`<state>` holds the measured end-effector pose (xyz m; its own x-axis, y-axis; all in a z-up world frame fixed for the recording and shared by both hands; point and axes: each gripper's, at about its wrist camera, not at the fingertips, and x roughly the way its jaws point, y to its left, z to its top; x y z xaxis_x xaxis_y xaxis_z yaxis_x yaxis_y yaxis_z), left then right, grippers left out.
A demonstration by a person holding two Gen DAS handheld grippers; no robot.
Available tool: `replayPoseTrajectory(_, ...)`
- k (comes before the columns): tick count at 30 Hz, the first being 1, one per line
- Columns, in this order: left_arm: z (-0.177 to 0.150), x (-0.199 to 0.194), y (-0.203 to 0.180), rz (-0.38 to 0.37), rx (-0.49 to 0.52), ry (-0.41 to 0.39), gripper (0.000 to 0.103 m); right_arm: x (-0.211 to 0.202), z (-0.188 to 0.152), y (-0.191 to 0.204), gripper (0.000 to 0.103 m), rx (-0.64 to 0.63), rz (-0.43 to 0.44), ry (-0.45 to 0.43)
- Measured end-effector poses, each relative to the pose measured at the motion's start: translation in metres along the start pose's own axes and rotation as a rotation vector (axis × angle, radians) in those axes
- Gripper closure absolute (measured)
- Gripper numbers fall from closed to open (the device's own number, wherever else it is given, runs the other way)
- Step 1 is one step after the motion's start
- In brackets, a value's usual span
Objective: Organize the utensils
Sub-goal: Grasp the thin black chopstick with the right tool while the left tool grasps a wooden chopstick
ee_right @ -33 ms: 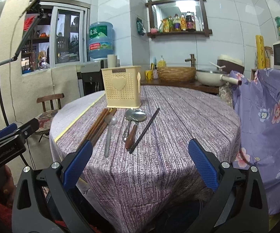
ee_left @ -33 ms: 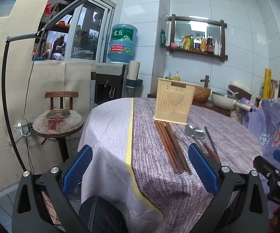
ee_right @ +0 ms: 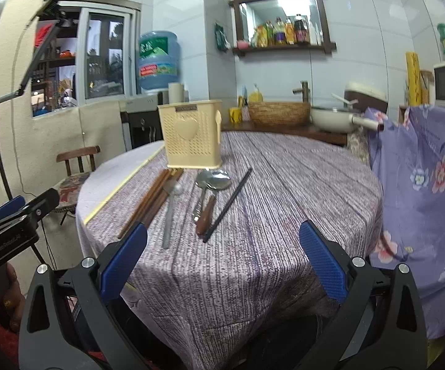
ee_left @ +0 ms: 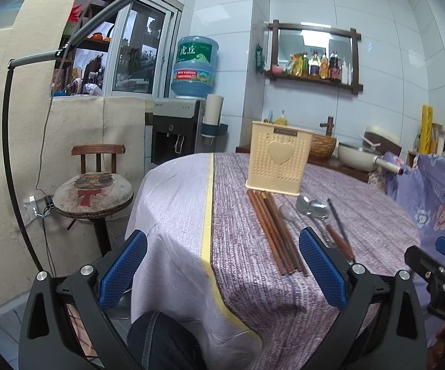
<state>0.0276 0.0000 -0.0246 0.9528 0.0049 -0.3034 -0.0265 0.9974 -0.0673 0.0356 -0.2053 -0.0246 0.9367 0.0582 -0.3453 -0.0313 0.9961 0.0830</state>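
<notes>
While both grippers, left (ee_left: 222, 265) and right (ee_right: 222, 265), hang wide open and empty, brown chopsticks (ee_right: 152, 202), spoons (ee_right: 214, 180) and a black chopstick (ee_right: 228, 205) lie just before the cream utensil holder (ee_right: 191, 134).

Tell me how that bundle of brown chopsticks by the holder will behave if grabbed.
The brown chopsticks look like stiff, thin wooden rods, so probably light. They lie loose side by side on the tablecloth, so a pinch may catch only some and scatter the rest. Round sticks may roll.
</notes>
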Motion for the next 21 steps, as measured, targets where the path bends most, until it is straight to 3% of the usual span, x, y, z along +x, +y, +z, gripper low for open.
replayPoseTrajectory(11, 0.022, 0.055, 0.004, 0.027, 0.039, 0.183, 0.005, 0.065, 0.031, -0.034, 0.006, 0.030, -0.053, 0.169)
replayPoseTrajectory(18, 0.054, 0.106, 0.017, 0.000, -0.017, 0.322, 0.006, 0.130, 0.052, -0.057, 0.006, 0.096, -0.039, 0.374)
replayPoseTrajectory(21, 0.063, 0.129, 0.014, -0.029, -0.004, 0.382, 0.020, 0.149, 0.063, -0.058, 0.006, 0.113, -0.019, 0.398)
